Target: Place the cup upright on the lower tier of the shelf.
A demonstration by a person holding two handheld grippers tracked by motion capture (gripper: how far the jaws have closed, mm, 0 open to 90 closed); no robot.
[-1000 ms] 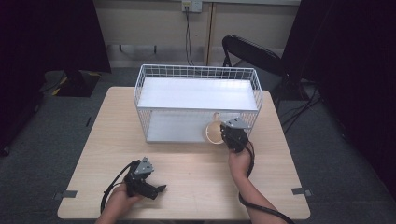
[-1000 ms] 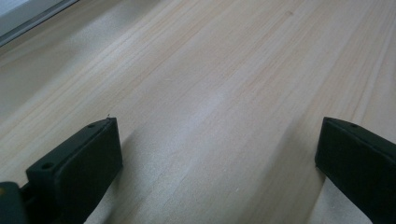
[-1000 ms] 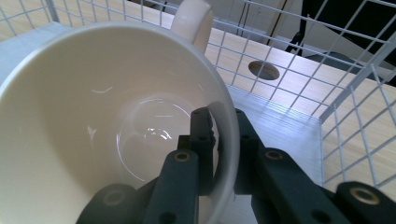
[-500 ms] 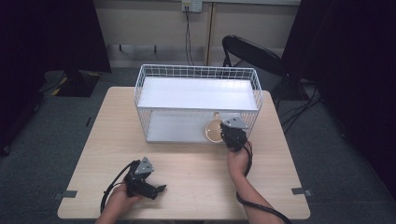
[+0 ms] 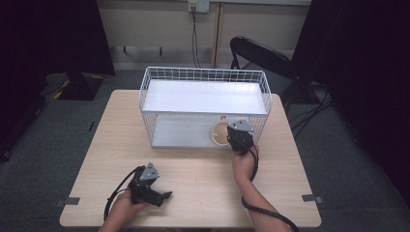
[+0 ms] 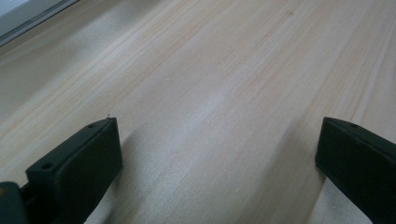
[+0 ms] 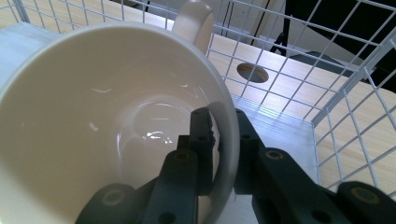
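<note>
One cup point(image 7: 116, 116) hangs by its rim in the clenched right gripper point(image 5: 240, 137), inside the lower shelf of the wire basket point(image 5: 203, 77), handle pointing away. Left gripper point(image 5: 147, 186) rests released on the table point(image 5: 203, 193), well apart.

We see a cream cup point(image 7: 116, 116), glossy and empty inside, its looped handle on the side away from us in the right gripper view. Its rim wall sits pinched between two black jaws. From above it hangs at the white wire rack's point(image 5: 159, 79) lower shelf, front right.
</note>
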